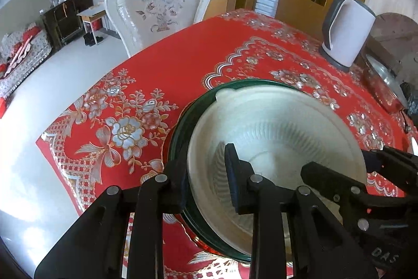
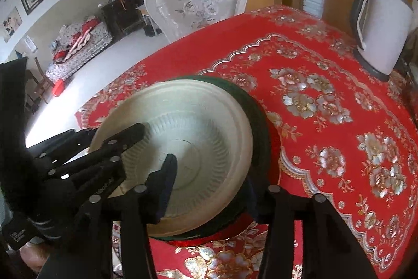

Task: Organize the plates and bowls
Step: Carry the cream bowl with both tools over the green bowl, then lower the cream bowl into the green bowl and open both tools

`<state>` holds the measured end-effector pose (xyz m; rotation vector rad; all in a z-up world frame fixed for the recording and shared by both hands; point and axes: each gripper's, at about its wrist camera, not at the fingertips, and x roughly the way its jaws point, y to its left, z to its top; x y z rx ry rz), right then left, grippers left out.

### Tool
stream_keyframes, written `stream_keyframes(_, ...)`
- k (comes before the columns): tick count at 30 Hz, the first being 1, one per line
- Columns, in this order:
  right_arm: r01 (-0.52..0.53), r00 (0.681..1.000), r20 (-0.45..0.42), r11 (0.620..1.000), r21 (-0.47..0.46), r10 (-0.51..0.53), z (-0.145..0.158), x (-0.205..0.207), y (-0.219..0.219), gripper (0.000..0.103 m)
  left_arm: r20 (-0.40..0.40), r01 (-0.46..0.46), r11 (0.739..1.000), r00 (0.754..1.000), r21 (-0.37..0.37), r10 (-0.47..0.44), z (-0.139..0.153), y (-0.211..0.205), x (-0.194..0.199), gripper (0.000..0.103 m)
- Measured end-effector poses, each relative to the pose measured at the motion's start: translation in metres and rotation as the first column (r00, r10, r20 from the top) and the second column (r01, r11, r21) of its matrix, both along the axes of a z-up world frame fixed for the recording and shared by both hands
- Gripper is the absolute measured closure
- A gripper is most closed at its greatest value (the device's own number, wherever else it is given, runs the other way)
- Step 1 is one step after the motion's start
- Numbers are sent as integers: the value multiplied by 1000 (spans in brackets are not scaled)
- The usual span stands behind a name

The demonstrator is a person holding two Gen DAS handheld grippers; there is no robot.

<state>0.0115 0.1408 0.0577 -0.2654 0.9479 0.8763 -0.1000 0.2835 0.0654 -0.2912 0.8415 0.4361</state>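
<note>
Looking down both sets of fingers at once, we see a cream ribbed bowl (image 1: 277,132) sitting on a dark green plate (image 1: 183,122), low and centre in each frame, on a table (image 1: 209,49) draped in a red floral cloth. The left gripper (image 1: 206,174) straddles the bowl's near-left rim, one finger inside the bowl and one outside; its fingers stand close about the rim, though we cannot tell whether they press on it. The right gripper (image 2: 209,184) straddles the near-right rim the same way, but its fingers stand visibly apart, the outer one clear of the bowl wall. We judge that two grippers hold opposite sides because a wide bowl carries level that way, and that the stack now rests at its spot while the grip loosens. A white kettle (image 1: 344,33) stands at upper right, an ornate white chair (image 1: 159,7) at top centre.
</note>
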Motion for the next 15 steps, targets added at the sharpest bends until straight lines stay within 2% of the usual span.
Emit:
stream_keyframes(7,19,998,57,1000,-24,-17,-1,-2,3,51,13,-8,999,1000,43,8,2,-3,0,77)
stream_keyframes(15,73,988,138,997,-12,-71,9,-1,-6,49,15,-8,999,1000,33,8,4,-2,0,77)
